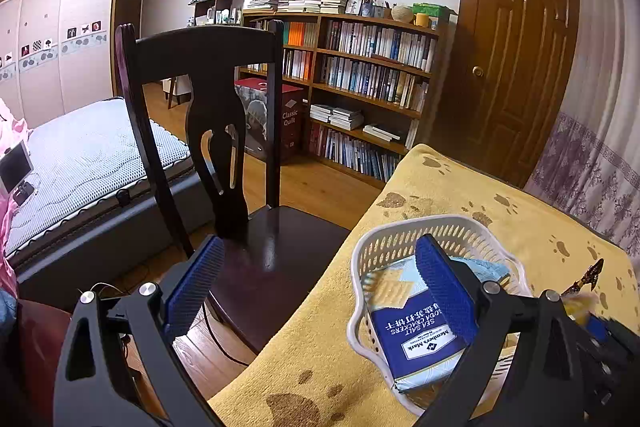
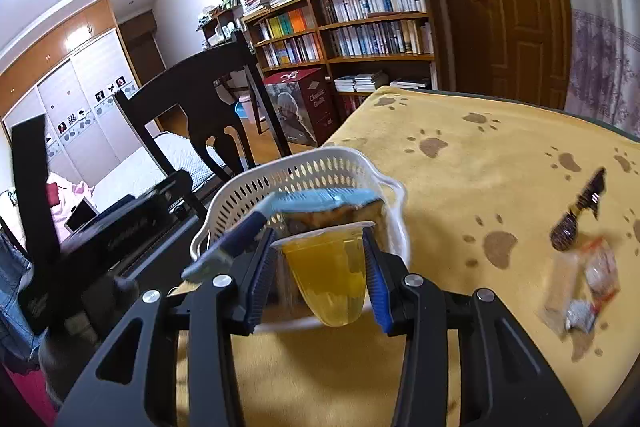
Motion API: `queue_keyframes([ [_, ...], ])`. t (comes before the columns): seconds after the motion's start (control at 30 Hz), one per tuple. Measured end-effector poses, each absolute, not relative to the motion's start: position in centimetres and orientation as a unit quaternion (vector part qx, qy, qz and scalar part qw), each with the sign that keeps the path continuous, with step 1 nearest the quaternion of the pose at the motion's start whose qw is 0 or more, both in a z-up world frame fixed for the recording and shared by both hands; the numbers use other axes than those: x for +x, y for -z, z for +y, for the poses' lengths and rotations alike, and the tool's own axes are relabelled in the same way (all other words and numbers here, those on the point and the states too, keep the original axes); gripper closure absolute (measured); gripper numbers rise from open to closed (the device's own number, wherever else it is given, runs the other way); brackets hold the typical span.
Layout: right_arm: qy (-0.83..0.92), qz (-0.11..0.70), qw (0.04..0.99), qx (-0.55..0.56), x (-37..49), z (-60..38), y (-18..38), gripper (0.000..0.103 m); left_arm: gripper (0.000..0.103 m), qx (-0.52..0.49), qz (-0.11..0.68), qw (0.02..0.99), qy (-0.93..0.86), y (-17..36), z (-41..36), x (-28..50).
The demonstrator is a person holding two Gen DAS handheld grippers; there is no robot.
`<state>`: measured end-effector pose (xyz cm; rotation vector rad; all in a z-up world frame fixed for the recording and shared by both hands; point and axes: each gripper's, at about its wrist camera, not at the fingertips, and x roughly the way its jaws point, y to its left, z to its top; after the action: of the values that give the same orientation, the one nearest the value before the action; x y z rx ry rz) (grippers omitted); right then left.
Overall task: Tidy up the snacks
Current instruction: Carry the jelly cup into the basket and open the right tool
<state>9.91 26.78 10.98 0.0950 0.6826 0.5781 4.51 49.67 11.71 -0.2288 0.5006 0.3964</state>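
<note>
Snacks: yellow jelly cup (image 2: 332, 273) clamped in right gripper (image 2: 320, 267) just before white basket (image 2: 248, 187) on paw-print cloth (image 2: 480, 155), cracker box (image 1: 420, 339) lying inside; left gripper (image 1: 320, 291) spread wide, holding nothing.

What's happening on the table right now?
The right gripper is shut on a yellow jelly cup, holding it just in front of the white basket. A blue cracker pack already lies in the basket. The left gripper is open and empty beside it. A clear-wrapped snack and a dark wrapped item remain on the yellow cloth.
</note>
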Motion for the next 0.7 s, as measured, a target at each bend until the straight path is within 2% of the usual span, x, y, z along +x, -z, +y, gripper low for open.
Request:
queue_keyframes([
  [0.17, -0.292, 0.333, 0.895, 0.045, 11.6, 28.5, -10.7, 0.059, 0.005, -0.111, 0.246, 0.943, -0.192, -11.7, 49.7, 4.6],
  [0.27, -0.294, 0.329, 0.896, 0.058, 11.8, 28.3, -10.6, 0.052, 0.005, -0.110, 0.246, 0.944, -0.191, -11.7, 49.6, 4.7],
  [0.7, -0.254, 0.334, 0.903, 0.097, 10.6, 23.9, -9.7, 0.052, 0.005, -0.102, 0.242, 0.947, -0.183, -11.8, 48.3, 4.6],
])
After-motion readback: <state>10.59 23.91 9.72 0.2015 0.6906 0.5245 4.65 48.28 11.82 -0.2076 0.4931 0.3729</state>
